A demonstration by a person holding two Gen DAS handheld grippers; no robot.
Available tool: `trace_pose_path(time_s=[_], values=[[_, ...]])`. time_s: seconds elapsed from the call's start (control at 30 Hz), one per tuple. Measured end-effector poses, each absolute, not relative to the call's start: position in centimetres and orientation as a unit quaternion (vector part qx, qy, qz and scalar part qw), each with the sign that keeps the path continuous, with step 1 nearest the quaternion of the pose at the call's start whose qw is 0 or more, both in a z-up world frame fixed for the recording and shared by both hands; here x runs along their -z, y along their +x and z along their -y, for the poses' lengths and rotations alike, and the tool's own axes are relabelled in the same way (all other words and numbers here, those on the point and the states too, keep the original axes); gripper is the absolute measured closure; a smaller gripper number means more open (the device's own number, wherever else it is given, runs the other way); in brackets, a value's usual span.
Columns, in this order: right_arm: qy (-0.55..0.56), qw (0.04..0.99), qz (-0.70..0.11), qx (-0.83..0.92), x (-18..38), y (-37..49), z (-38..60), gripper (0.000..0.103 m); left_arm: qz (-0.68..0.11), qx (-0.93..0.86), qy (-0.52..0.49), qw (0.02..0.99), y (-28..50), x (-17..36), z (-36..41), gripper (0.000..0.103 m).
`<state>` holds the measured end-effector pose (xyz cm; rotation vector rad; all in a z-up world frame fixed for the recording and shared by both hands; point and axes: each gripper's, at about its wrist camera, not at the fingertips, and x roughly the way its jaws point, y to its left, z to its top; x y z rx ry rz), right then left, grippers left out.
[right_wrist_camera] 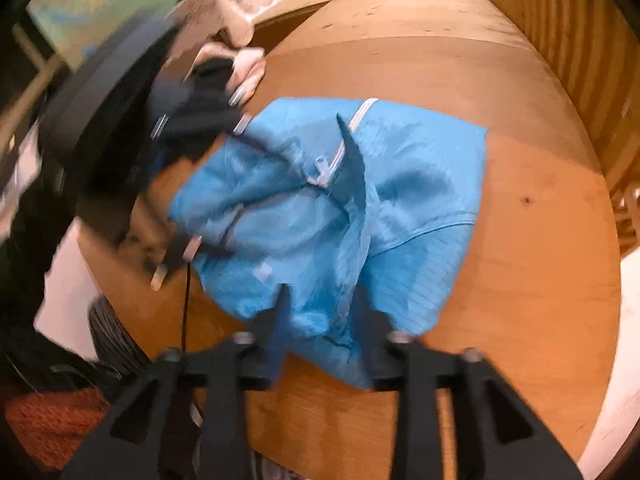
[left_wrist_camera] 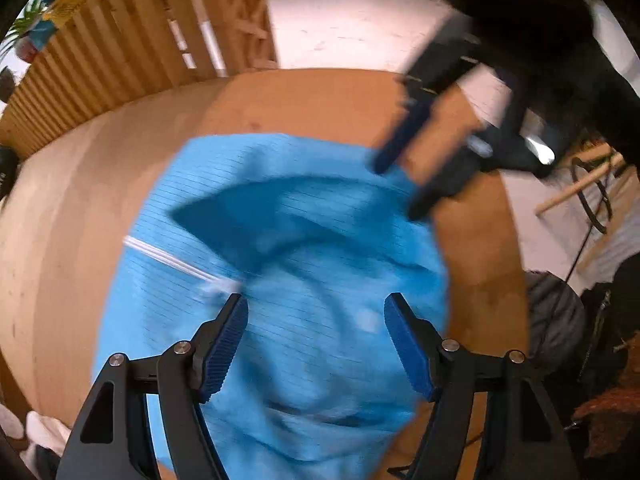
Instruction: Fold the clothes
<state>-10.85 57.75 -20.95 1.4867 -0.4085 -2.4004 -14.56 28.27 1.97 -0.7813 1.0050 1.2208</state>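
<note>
Crumpled sky-blue zip jacket (right_wrist_camera: 340, 208) on round wooden table (right_wrist_camera: 520, 280).
My left gripper (left_wrist_camera: 316, 344) hovers released; right gripper (right_wrist_camera: 320, 320) straddles its hem, unclenched; pale cloths (right_wrist_camera: 244, 68) beside.

A blue garment (right_wrist_camera: 340, 208) with a white zipper (right_wrist_camera: 340, 152) lies crumpled at the centre of the frame on a wooden table (right_wrist_camera: 520, 280). At bottom centre the right gripper (right_wrist_camera: 320, 308) stands with its jaws parted, a bunched fold of the blue cloth between them — the blur makes it hard to say whether the pads press on it. At the left edge the left gripper (right_wrist_camera: 192, 184), smeared by motion, sits at the garment's side. A pale cloth (right_wrist_camera: 240, 60) lies at upper left — an orange knit (right_wrist_camera: 52, 424) shows at lower left.
</note>
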Motion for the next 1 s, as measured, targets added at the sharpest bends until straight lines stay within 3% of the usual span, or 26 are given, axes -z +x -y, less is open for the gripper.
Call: trace_pose_path(time_s=[0.23,0.3,0.37,0.43,0.67,0.77,0.9,1.0], values=[[0.538,0.167,0.262,0.784,25.5,-13.1,-56.4,0.065,-0.442,-0.496,-0.366,0.652,-10.6,0.9,-26.1,0.034],[0.537,0.182,0.284,0.773,26.8,-13.4,-55.6,0.070,-0.445,-0.494,-0.363,0.652,-10.1,1.3,-25.3,0.034],[0.529,0.188,0.285,0.777,27.6,-14.0,-53.9,0.086,-0.440,-0.498,-0.368,0.650,-10.2,1.3,-24.6,0.034],[0.491,0.215,0.339,0.773,26.9,-13.3,-54.7,0.094,-0.428,-0.501,-0.377,0.651,-10.7,1.1,-23.9,0.034],[0.424,0.251,0.472,0.731,28.4,-11.7,-56.5,0.097,-0.375,-0.506,-0.370,0.683,-11.1,0.8,-23.8,0.034],[0.439,0.225,0.453,0.742,28.1,-11.7,-55.6,0.096,-0.341,-0.498,-0.373,0.705,-11.4,0.6,-25.3,0.033],[0.507,0.104,0.207,0.830,22.4,-11.6,-53.4,0.093,-0.356,-0.503,-0.359,0.701,-10.6,0.5,-25.4,0.033],[0.485,0.130,0.146,0.852,18.3,-12.3,-51.1,0.092,-0.342,-0.514,-0.347,0.706,-10.3,0.6,-25.8,0.033]])
